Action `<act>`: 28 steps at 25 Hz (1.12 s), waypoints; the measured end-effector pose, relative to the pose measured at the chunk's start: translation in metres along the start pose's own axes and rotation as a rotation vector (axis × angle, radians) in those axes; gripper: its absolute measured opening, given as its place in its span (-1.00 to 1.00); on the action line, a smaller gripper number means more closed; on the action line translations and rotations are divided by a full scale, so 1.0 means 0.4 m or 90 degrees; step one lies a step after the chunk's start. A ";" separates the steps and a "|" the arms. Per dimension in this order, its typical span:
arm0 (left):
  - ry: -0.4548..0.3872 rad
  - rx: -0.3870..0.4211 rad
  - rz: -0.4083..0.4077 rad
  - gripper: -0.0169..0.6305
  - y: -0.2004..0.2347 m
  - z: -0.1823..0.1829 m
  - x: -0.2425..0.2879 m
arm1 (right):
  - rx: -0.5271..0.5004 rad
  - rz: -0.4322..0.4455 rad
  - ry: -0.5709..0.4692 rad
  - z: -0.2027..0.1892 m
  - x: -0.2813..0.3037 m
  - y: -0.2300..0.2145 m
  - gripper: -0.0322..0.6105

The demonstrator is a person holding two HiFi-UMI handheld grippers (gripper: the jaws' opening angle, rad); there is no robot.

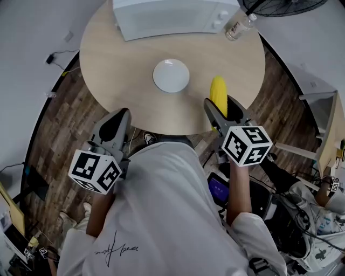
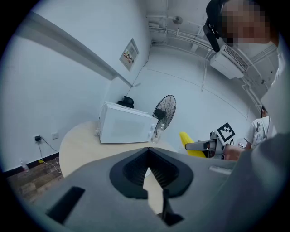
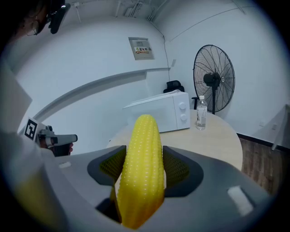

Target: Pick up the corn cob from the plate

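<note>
Head view, left to right: round wooden table point(image 1: 135, 102) carries a white microwave point(image 1: 172, 16) at the far edge, door closed, contents not visible. A white plate point(image 1: 171, 75) sits near the table centre. A clear water bottle point(image 1: 237, 26) stands just right of the microwave, upright in the right gripper view and capped; fill level cannot be told. A black fan point(image 1: 280, 5) stands beyond the table's far right. The corn cob point(image 1: 218, 94) is off the plate, to the plate's right and above the table's near right edge, apart from the plate rim. Left gripper point(image 1: 121, 114) hangs at the near left edge of the table. In its own view the jaw tips meet, only a thin slit shows lower down, and nothing is between them. Right gripper point(image 1: 221, 110): jaws closed on the corn cob, the ribbed pads pressing both its flanks. The cob lies lengthwise along the jaws, its rounded tip projecting past them toward the microwave. Each gripper carries a marker cube with black-and-white square patterns, left point(image 1: 96, 171) and right point(image 1: 247, 144). Writing: a framed wall notice point(image 3: 141, 48) hangs above the microwave in the right gripper view, print too small to read. The bottle label is illegible. The person's white shirt point(image 1: 161, 215) bears a dark handwritten-style script low on the left, not readable.
</note>
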State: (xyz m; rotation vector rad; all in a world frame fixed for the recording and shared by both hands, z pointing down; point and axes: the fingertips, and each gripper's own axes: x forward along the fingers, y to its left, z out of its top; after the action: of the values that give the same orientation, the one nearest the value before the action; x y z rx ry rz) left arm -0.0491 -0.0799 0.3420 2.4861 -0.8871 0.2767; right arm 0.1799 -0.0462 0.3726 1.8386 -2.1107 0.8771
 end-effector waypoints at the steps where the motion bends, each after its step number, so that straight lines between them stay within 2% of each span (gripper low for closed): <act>1: 0.000 0.000 0.000 -0.97 -0.001 0.000 0.001 | 0.001 0.000 -0.002 0.000 -0.003 0.000 -0.07; 14: 0.007 0.007 -0.006 -0.97 -0.003 -0.003 0.003 | 0.010 -0.002 -0.041 0.019 -0.027 0.014 -0.07; 17: 0.007 0.007 -0.007 -0.97 -0.004 -0.002 0.003 | 0.007 0.006 -0.040 0.024 -0.023 0.023 -0.07; 22: 0.007 0.006 -0.009 -0.97 -0.001 0.000 0.003 | 0.046 0.042 -0.047 0.036 -0.010 0.043 -0.07; 28: 0.007 0.007 -0.006 -0.97 0.008 -0.003 -0.002 | 0.039 0.045 -0.044 0.038 -0.003 0.059 -0.07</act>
State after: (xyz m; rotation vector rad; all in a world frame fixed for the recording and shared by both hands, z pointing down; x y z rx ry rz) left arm -0.0518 -0.0810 0.3438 2.4954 -0.8719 0.2921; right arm 0.1612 -0.0526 0.3529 1.8602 -2.2264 0.9158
